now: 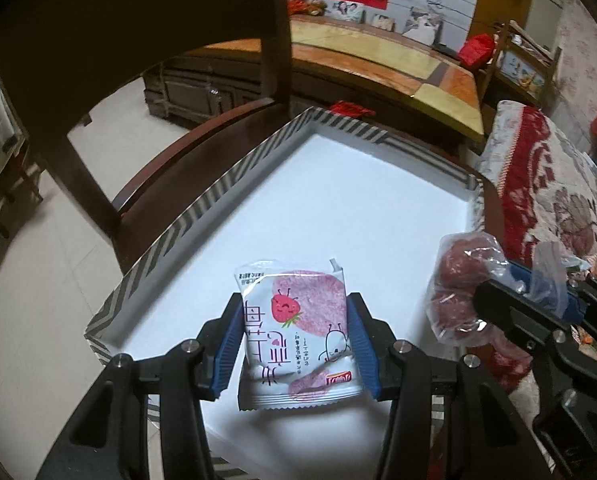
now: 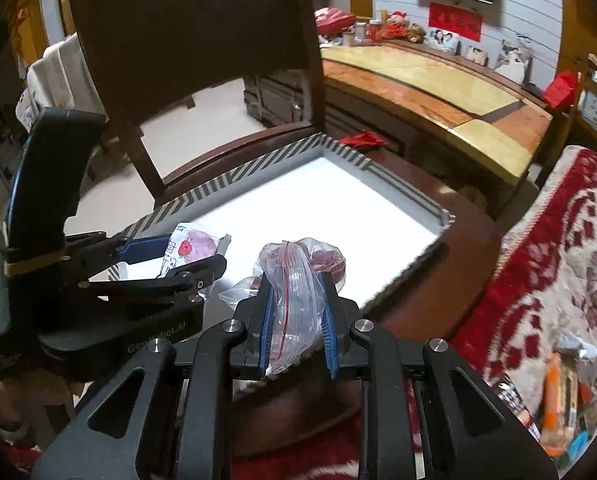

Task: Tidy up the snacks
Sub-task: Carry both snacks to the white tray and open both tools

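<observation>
My left gripper (image 1: 294, 312) is shut on a white strawberry snack packet (image 1: 298, 332), held flat between its blue pads above the white floor of a shallow box with a striped rim (image 1: 202, 208). In the right wrist view that same left gripper (image 2: 178, 256) and packet (image 2: 190, 250) hover over the box's near left corner. My right gripper (image 2: 298, 300) is shut on a clear zip bag of reddish round snacks (image 2: 298, 276), over the box's near edge (image 2: 402, 276). The bag (image 1: 462, 280) and right gripper (image 1: 538, 292) also show at the right of the left wrist view.
The box rests on a dark wooden chair seat (image 2: 450, 280) whose backrest (image 2: 194, 32) rises behind it. A red and cream floral cloth (image 2: 554, 280) with several more snack packets (image 2: 562, 392) lies to the right. A low wooden table (image 2: 438, 92) stands beyond.
</observation>
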A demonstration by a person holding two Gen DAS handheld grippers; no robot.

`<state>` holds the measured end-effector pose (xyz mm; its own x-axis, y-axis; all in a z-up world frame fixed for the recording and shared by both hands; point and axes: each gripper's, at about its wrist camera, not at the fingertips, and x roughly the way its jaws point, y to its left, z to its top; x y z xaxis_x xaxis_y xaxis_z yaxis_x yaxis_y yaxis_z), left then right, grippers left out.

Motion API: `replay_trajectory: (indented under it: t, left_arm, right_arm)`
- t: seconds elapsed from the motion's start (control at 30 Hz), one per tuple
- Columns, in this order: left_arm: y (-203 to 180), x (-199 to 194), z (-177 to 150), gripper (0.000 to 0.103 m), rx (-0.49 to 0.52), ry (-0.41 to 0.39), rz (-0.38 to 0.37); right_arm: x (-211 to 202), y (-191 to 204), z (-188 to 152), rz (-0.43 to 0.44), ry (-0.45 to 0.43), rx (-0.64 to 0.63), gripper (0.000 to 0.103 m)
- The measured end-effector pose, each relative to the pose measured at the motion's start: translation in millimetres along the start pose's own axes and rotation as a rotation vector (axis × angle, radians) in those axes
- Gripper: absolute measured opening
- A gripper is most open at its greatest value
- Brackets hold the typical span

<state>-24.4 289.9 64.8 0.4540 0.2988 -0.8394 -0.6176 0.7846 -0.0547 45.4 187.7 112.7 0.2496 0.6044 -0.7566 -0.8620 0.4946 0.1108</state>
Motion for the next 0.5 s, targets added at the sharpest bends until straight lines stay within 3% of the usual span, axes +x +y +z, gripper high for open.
replay_trajectory:
  t: [0.5]
  left_arm:
    - [7.5, 20.2, -1.1, 0.053, -0.026, 0.03, 0.026]
  right_arm:
    - [43.7, 3.9, -8.1, 0.012, 0.071, 0.012, 0.02]
